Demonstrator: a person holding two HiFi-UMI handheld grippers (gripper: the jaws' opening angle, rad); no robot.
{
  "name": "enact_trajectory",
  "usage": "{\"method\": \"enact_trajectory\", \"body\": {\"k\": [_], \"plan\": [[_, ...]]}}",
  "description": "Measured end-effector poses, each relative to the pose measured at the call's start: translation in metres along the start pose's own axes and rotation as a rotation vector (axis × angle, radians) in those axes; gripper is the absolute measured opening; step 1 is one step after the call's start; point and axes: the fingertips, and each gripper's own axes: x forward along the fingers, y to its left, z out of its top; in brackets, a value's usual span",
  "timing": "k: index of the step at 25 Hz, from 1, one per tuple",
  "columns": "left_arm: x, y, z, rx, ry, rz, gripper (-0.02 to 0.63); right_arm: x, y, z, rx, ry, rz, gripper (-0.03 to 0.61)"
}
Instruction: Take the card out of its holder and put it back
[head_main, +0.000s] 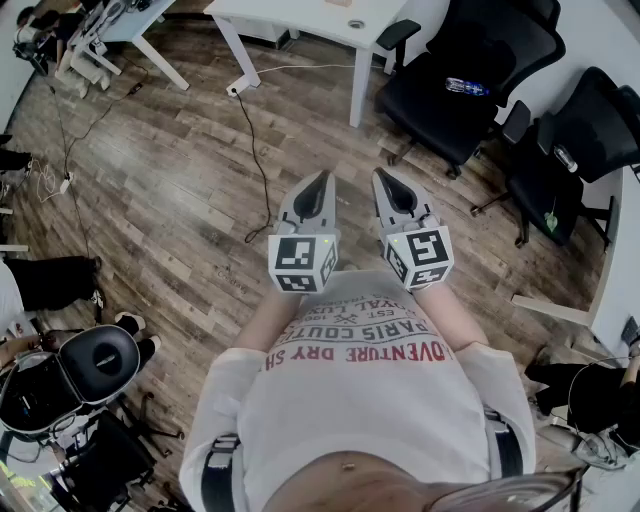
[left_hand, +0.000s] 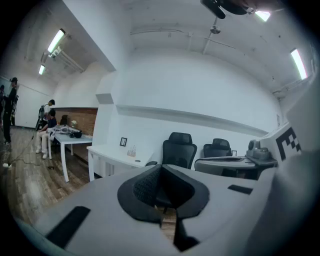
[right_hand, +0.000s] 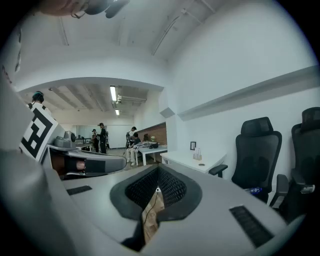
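Floor wood-plank; right hand-held gripper tapered, closed.

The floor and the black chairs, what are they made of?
The brown plank floor looks like wood or wood-look laminate: streaky grain, board seams, dull sheen. The black office chairs seem fabric or mesh over plastic: matte seats, hard armrests.

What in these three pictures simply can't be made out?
- The card and its holder: in no view.
- The person's hands: head view, hidden under the marker cubes of the grey left gripper and right gripper.
- Small black picture frame: right gripper view, contents too small.
- Blue-labelled bottle on black office chair: head view, label too small.
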Motion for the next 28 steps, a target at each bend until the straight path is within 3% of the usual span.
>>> {"method": "enact_trajectory", "body": {"k": [10, 21, 28], "plan": [[0.020, -0.007, 0.001, 0.000, 0.007, -0.013, 0.025, 0.005, -0.021, -0.005, 0.024, 0.009, 0.003, 0.025], [0.050, -0.017, -0.003, 0.018, 0.051, -0.023, 0.025, 0.010, -0.055, -0.026, 0.138, 0.043, -0.023, 0.025], [0.080, 0.004, -0.011, 0.039, 0.098, -0.041, 0.025, 0.036, -0.063, -0.036, 0.174, 0.055, -0.016, 0.025]]}}
